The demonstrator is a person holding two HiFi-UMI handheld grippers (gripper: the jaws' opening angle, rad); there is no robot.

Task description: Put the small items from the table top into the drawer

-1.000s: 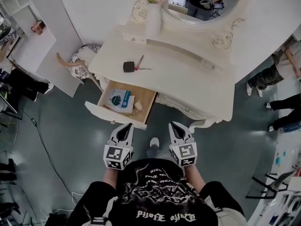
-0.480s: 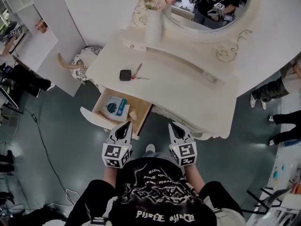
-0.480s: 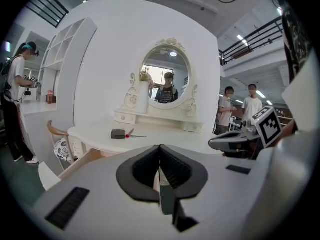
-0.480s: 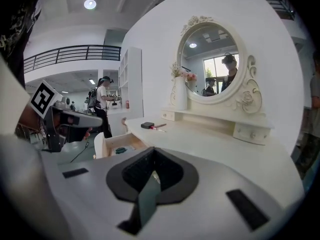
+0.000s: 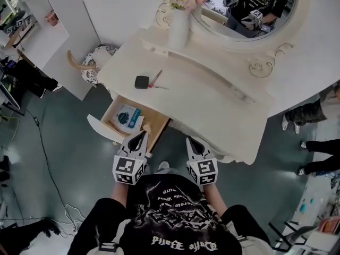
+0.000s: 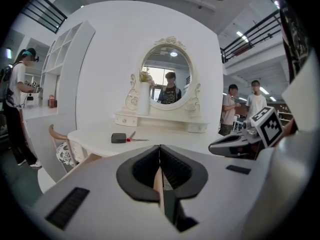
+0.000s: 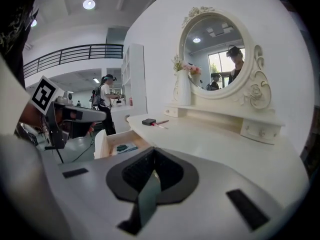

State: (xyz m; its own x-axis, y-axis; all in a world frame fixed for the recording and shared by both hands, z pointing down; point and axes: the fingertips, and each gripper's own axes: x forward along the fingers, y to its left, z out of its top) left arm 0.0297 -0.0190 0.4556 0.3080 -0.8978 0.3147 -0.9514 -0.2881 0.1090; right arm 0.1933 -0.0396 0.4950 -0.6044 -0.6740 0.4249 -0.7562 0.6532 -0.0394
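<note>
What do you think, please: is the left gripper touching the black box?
Apart. Head view: the open drawer lies between the left gripper and the black box.

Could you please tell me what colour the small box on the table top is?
Black; the small box shows best in the head view.

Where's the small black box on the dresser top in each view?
Head view: black box, upper left of centre, above the open drawer.
Left gripper view: box left of centre, above the jaws.
Right gripper view: box near centre, beyond the drawer.
Shared landmark: white vase behind it.
</note>
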